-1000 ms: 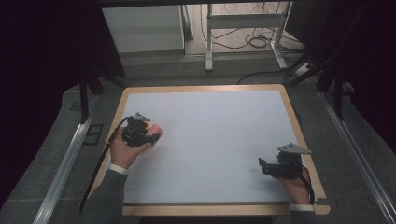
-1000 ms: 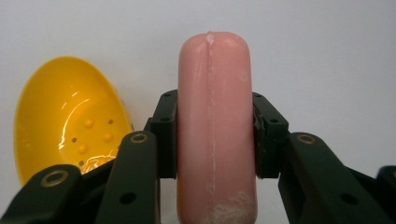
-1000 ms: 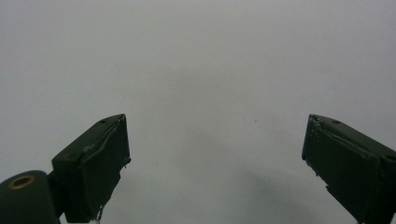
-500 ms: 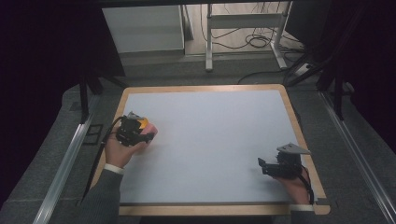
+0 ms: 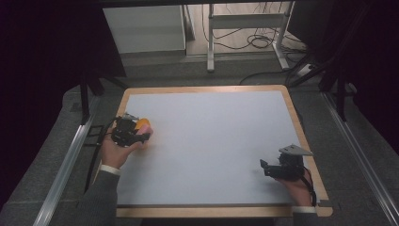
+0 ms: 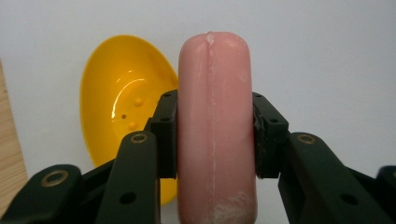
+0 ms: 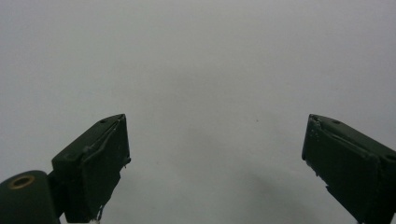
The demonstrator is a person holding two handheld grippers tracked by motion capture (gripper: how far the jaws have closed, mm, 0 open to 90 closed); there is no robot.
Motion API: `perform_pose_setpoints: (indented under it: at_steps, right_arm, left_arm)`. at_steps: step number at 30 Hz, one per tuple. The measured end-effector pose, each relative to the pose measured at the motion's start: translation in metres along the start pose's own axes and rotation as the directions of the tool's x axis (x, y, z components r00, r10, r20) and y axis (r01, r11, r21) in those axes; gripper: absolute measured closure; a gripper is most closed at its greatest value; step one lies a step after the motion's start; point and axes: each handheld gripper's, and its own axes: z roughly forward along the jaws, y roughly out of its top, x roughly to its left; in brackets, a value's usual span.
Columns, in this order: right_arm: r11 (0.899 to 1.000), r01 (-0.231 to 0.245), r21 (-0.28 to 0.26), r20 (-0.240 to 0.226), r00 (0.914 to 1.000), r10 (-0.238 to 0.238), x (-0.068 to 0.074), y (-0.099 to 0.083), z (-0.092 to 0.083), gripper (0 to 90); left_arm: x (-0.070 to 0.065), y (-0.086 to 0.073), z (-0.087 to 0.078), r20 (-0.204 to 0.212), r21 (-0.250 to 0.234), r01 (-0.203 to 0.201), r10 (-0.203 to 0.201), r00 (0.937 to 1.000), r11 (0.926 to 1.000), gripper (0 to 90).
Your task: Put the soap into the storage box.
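Note:
A pink sausage-shaped piece (image 6: pixel 215 126) stands between the jaws of my left gripper (image 6: pixel 215 135), which is shut on it; both pads press its sides. Behind it lies a yellow oval dish (image 6: pixel 121 93) on the white table top. From above, my left gripper (image 5: pixel 126 132) is at the table's left side, with the pink piece (image 5: pixel 145 126) and the yellow dish (image 5: pixel 139 123) at its tip. My right gripper (image 5: pixel 268 168) rests near the front right corner, its jaws wide apart over bare white surface. Its fingers (image 7: pixel 100 163) hold nothing.
The white table top (image 5: pixel 211 141) has a wooden rim (image 5: pixel 301 132). A strip of that wood (image 6: pixel 9 158) runs close to the left of the yellow dish. Beyond the table stand a white cabinet (image 5: pixel 143 30) and a metal stand (image 5: pixel 244 28) with cables on the floor.
My left hand has shifted a little toward the table's left edge, carrying the pink piece with it. The right gripper has stayed where it was.

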Motion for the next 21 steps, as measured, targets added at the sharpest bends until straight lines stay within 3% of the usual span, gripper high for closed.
perform_pose_setpoints:
  at_steps: [8,21]
  right_arm:
    - [1.0,0.003,0.0,0.0,1.0,-0.003,0.0,0.0,0.0,7.3]
    - [1.0,0.002,0.006,0.001,1.0,-0.002,-0.001,-0.001,0.001,7.3]
  left_arm:
    - [0.005,0.0,0.001,-0.006,0.001,0.016,-0.016,0.9999,0.9999,60.3]
    - [0.026,0.001,-0.002,-0.017,-0.008,0.069,-0.069,0.9974,0.9976,60.3]
